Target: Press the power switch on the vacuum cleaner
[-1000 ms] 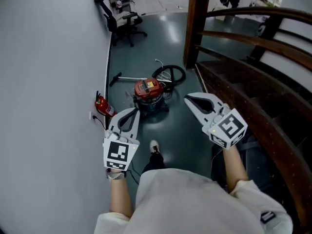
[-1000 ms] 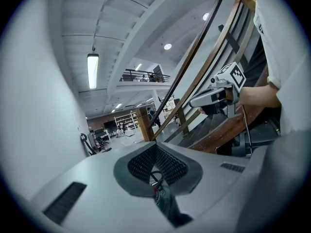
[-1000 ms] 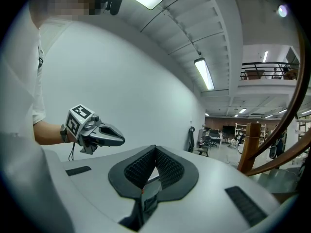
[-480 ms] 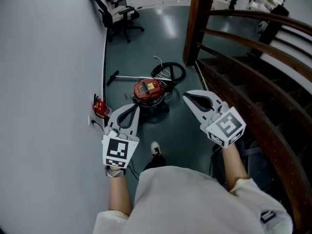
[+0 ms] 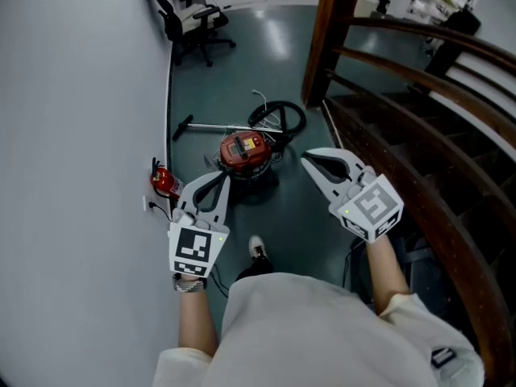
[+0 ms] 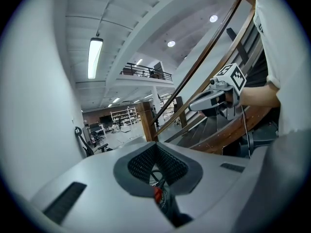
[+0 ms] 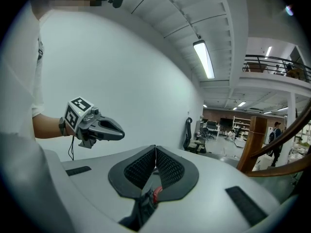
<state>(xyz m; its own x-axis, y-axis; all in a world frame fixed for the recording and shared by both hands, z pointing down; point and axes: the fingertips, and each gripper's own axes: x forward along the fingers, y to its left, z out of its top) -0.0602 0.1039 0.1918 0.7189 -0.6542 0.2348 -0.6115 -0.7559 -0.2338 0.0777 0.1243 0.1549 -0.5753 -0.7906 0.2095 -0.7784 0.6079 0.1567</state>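
The vacuum cleaner [image 5: 244,152] is a red and black canister standing on the dark green floor, with its black hose [image 5: 279,118] coiled behind it and its wand [image 5: 206,126] lying to the left. My left gripper [image 5: 221,181] hangs in the air just in front of and left of the canister, jaws shut and holding nothing. At the canister's right, my right gripper [image 5: 308,161] is shut and empty too. Neither touches the vacuum. The left gripper view shows the right gripper [image 6: 214,98]; the right gripper view shows the left gripper [image 7: 97,125].
A red fire extinguisher [image 5: 164,182] stands by the grey wall at the left. A wooden post [image 5: 326,31] and a staircase railing [image 5: 419,63] run along the right. Office chairs [image 5: 193,21] stand far back. The person's shoe [image 5: 256,246] is below the vacuum.
The head view has shifted a little, so the chairs sit higher in the picture. Both grippers stay shut and keep almost the same place beside the vacuum.
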